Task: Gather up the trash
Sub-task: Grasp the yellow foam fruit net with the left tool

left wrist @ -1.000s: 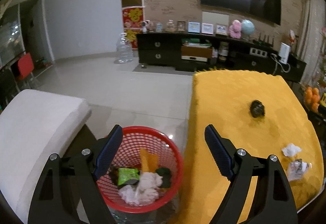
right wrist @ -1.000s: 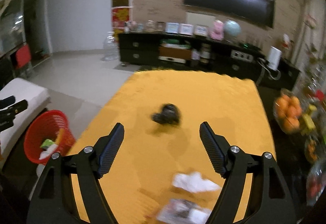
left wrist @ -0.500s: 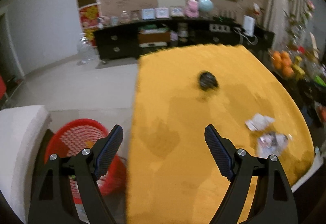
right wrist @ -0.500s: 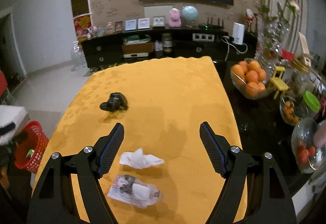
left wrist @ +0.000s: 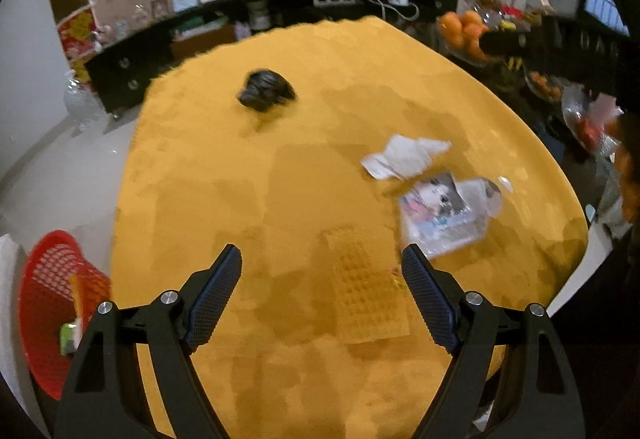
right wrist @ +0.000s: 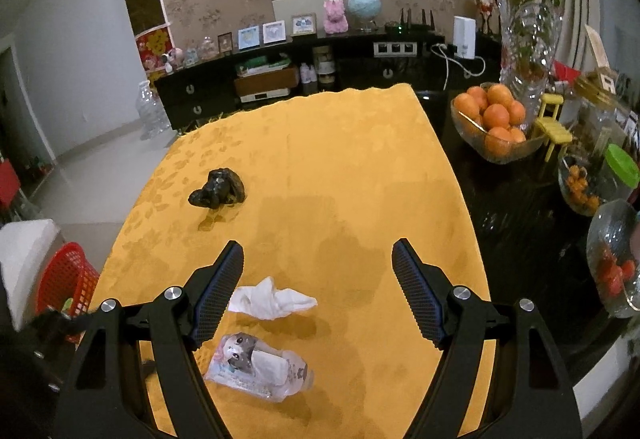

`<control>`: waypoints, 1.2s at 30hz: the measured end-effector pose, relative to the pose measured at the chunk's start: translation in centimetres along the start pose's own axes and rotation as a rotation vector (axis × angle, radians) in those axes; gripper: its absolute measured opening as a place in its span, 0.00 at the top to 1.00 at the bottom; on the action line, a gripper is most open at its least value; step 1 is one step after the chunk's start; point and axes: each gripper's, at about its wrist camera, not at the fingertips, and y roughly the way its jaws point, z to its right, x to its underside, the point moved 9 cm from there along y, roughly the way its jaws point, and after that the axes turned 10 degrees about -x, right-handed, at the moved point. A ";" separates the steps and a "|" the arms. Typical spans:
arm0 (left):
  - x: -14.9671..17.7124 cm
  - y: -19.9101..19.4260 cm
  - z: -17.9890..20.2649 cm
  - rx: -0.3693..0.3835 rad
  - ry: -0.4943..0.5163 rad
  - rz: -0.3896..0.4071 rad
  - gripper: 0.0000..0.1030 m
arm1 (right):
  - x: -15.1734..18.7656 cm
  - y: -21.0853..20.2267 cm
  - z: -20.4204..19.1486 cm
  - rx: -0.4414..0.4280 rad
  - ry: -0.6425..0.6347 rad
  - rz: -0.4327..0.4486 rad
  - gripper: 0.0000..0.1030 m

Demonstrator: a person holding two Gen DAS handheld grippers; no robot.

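Observation:
A crumpled black bag [left wrist: 266,91] [right wrist: 218,188], a white tissue [left wrist: 404,156] [right wrist: 272,301] and a clear plastic wrapper with a cartoon print [left wrist: 448,211] [right wrist: 258,367] lie on the yellow tablecloth [left wrist: 240,199] [right wrist: 340,167]. A flat yellow waffle-textured piece [left wrist: 366,287] lies between my left gripper's fingers. The red basket [left wrist: 52,303] [right wrist: 66,285] with trash inside stands on the floor left of the table. My left gripper [left wrist: 322,291] is open and empty above the table's near part. My right gripper [right wrist: 318,287] is open and empty, the tissue by its left finger.
A glass bowl of oranges [right wrist: 494,123], a flower vase [right wrist: 528,39], jars and a glass bowl [right wrist: 614,259] stand on the dark surface right of the cloth. A dark TV cabinet [right wrist: 320,75] runs along the back wall. A white cushion [right wrist: 24,247] is left of the basket.
My left gripper swung right, from over the red basket to over the table. My right gripper turned right and drew back, so the tissue and wrapper now lie near its fingers.

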 end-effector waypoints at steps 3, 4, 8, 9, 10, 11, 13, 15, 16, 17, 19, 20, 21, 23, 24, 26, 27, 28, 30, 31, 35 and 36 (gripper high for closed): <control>0.3 0.9 0.7 0.027 -0.001 -0.024 0.23 | 0.1 0.1 0.2 -0.008 0.012 -0.003 0.28; 0.5 1.3 0.9 0.033 -0.002 -0.035 0.24 | 0.1 0.1 0.2 -0.010 0.014 -0.005 0.28; 1.5 2.5 1.7 0.036 0.017 -0.077 0.35 | 0.1 0.1 0.3 -0.015 0.018 -0.008 0.28; 1.7 2.7 1.8 0.033 0.024 -0.084 0.41 | 0.1 0.1 0.3 -0.014 0.018 -0.008 0.28; 1.9 2.8 1.9 0.034 0.029 -0.092 0.47 | 0.1 0.1 0.3 -0.013 0.019 -0.008 0.28; 2.0 3.0 2.0 0.036 0.030 -0.099 0.50 | 0.1 0.1 0.3 -0.013 0.019 -0.008 0.28; 2.2 3.2 2.0 0.037 0.027 -0.106 0.60 | 0.1 0.1 0.4 -0.013 0.022 -0.008 0.28; 2.1 3.2 1.9 0.040 0.027 -0.102 0.64 | 0.2 0.1 0.4 -0.012 0.023 -0.009 0.28; 2.1 3.2 1.9 0.041 0.025 -0.100 0.68 | 0.2 0.1 0.4 -0.012 0.022 -0.010 0.28; 2.0 3.0 1.7 0.042 0.022 -0.096 0.70 | 0.2 0.2 0.4 -0.013 0.020 -0.011 0.28; 1.8 2.8 1.4 0.040 0.015 -0.090 0.74 | 0.3 0.2 0.3 -0.013 0.015 -0.014 0.28; 1.6 2.7 1.0 0.036 0.009 -0.084 0.74 | 0.4 0.3 0.3 -0.013 0.013 -0.017 0.28; 1.5 2.5 0.9 0.033 0.004 -0.079 0.74 | 0.4 0.4 0.3 -0.013 0.009 -0.019 0.28; 1.0 2.1 0.0 0.023 -0.016 -0.065 0.74 | 0.5 0.6 0.2 -0.012 0.003 -0.025 0.28; 0.8 1.9 -0.3 0.020 -0.026 -0.058 0.74 | 0.6 0.8 0.1 -0.012 -0.003 -0.030 0.28; 0.3 1.4 -1.3 0.009 -0.052 -0.043 0.74 | 0.7 1.2 -0.3 -0.015 -0.014 -0.041 0.28; 0.0 1.1 -1.8 0.002 -0.064 -0.033 0.74 | 0.9 1.6 -0.5 -0.017 -0.024 -0.052 0.28; -0.2 0.9 -2.2 -0.004 -0.073 -0.027 0.74 | 1.0 1.9 -0.7 -0.020 -0.031 -0.061 0.28; -0.7 0.3 -3.3 -0.021 -0.097 -0.008 0.74 | 1.6 2.9 -1.4 -0.040 -0.046 -0.096 0.28; -0.9 0.0 -3.9 -0.034 -0.107 0.002 0.74 | 2.1 3.7 -1.8 -0.052 -0.052 -0.125 0.28; -1.8 -1.4 -5.8 -0.125 -0.104 0.055 0.74 | 3.1 6.2 -2.8 -0.036 -0.106 -0.187 0.28; -1.9 -1.6 -6.1 -0.126 -0.110 0.060 0.74 | 3.4 6.9 -2.9 -0.028 -0.121 -0.202 0.28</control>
